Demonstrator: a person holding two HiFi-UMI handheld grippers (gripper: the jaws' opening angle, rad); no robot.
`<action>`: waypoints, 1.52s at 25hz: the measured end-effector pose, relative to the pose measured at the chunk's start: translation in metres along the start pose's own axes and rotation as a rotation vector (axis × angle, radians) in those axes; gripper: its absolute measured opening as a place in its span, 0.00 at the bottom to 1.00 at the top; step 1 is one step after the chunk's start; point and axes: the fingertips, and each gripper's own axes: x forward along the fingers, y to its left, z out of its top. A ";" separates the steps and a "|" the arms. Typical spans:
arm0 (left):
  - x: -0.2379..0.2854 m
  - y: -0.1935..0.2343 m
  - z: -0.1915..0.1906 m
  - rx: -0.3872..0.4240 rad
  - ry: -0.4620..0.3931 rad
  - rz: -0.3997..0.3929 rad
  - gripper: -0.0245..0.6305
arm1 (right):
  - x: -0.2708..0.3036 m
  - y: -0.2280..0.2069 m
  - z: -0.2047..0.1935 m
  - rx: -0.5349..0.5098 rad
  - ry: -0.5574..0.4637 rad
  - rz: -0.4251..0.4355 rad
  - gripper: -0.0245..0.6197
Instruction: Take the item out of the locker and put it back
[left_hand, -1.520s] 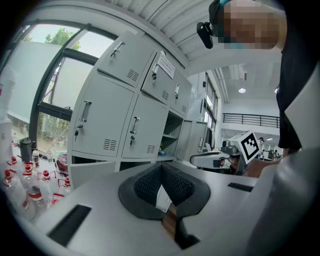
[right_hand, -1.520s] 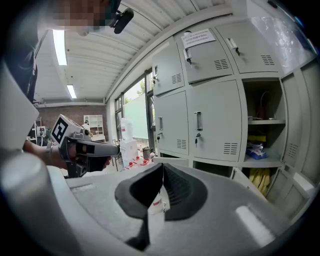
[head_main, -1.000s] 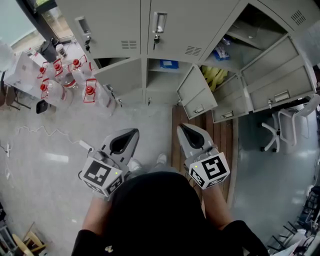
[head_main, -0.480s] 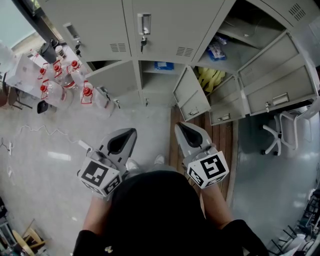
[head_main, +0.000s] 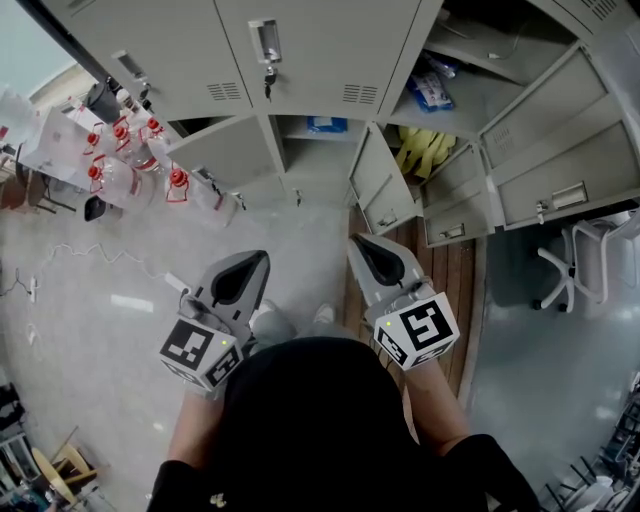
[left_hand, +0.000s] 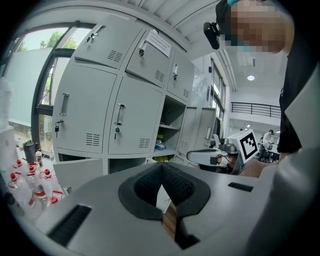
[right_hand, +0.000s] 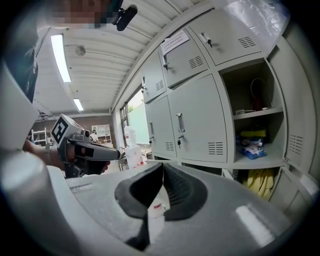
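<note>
Grey lockers (head_main: 300, 60) fill the top of the head view, some with doors hanging open. One open compartment holds a blue-and-white packet (head_main: 432, 88) on its shelf, with a yellow item (head_main: 418, 150) in the compartment below. A small blue item (head_main: 322, 124) lies in another open compartment to the left. My left gripper (head_main: 257, 259) and right gripper (head_main: 356, 243) are held side by side in front of me, well short of the lockers, both shut and empty. The right gripper view shows the packet (right_hand: 252, 145) and yellow item (right_hand: 260, 182) ahead on the right.
Several clear water bottles with red caps (head_main: 120, 170) stand on the floor at the left. An open locker door (head_main: 385, 185) juts out above a wooden platform (head_main: 440, 285). A white chair (head_main: 590, 265) stands at the right. A cable (head_main: 90, 255) lies on the floor.
In the head view the lockers have slid up and to the left. Both grippers stay shut, empty and almost where they were.
</note>
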 end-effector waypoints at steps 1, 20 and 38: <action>0.001 0.001 -0.001 -0.001 0.005 -0.001 0.05 | 0.001 -0.002 0.000 0.004 0.003 -0.002 0.04; 0.081 0.087 -0.005 0.090 0.118 -0.215 0.05 | 0.066 -0.036 0.000 0.070 0.041 -0.266 0.04; 0.179 0.115 -0.071 0.362 0.303 -0.451 0.05 | 0.082 -0.071 -0.029 0.218 0.018 -0.632 0.04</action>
